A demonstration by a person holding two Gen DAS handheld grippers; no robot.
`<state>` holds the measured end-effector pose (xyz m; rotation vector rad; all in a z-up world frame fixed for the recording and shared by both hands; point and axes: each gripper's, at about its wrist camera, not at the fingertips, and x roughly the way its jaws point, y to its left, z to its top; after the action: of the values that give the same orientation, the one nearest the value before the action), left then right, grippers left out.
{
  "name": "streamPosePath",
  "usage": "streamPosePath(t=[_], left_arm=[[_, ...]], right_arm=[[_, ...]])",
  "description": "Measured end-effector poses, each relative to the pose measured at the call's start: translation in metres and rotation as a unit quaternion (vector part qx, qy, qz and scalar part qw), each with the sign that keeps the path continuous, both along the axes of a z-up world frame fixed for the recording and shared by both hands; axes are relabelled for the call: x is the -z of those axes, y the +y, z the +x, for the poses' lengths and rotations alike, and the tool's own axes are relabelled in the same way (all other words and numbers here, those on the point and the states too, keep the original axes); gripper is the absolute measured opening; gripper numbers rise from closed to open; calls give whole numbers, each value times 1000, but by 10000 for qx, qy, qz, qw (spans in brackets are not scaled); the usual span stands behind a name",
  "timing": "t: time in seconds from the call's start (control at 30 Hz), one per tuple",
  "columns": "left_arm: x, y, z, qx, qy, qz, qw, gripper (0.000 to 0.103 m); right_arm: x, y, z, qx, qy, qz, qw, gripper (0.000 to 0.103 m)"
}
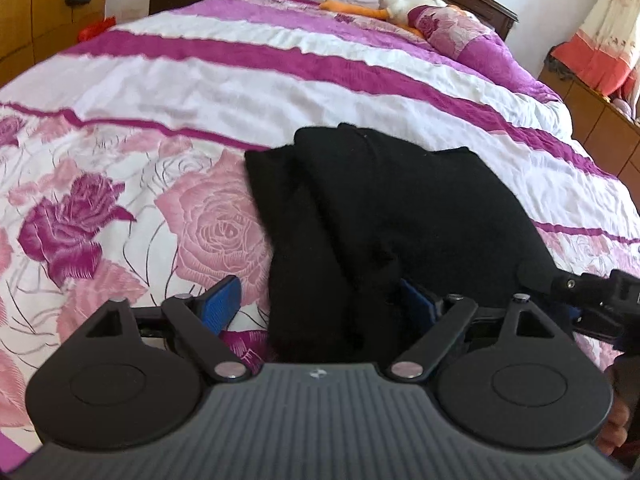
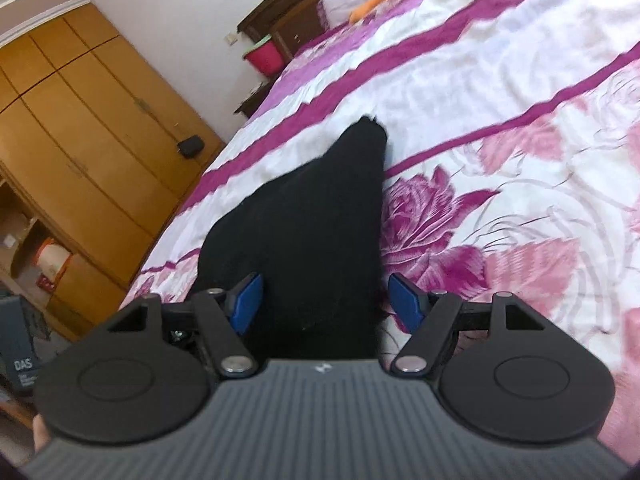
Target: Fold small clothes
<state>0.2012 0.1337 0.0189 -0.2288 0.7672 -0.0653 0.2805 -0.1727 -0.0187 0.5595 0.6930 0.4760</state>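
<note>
Right wrist view, "DAS" on a dark box (image 2: 22, 364), both hand-held grippers spread wide around black garment (image 2: 312, 232) on floral bedspread (image 2: 500, 200)

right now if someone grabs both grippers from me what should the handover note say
Left gripper: open, jaws wide, black garment lying between the pads, not clamped.
Right gripper: open, straddling the garment's edge, not pinching it.
Garment: on the bedspread, lying in overlapping layers, looks partly folded; how many folds are made cannot be told.
Left: close on the near edge with both grippers, make the next fold, flatten it.
</note>
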Motion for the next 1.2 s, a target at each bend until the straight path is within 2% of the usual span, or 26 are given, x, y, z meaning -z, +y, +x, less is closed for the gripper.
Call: streamPosePath(t=[0.27, 0.9, 0.93, 1.03, 1.2], left_arm=[[5, 0, 13, 45, 4, 12, 10000, 97], [15, 6, 22, 149, 9, -171, 9997, 102], [15, 5, 20, 145, -27, -178, 9997, 102], [17, 8, 16, 99, -170, -379, 9991, 101], [14, 8, 14, 235, -219, -889, 9955, 85]], right_arm=[[12, 5, 17, -361, -66, 81, 9993, 74], [17, 11, 15, -380, -240, 28, 9990, 74], [17, 13, 16, -387, -248, 61, 9989, 76], [15, 19, 16, -394, -284, 81, 9988, 72], [18, 8, 20, -339, -135, 489, 9981, 61]])
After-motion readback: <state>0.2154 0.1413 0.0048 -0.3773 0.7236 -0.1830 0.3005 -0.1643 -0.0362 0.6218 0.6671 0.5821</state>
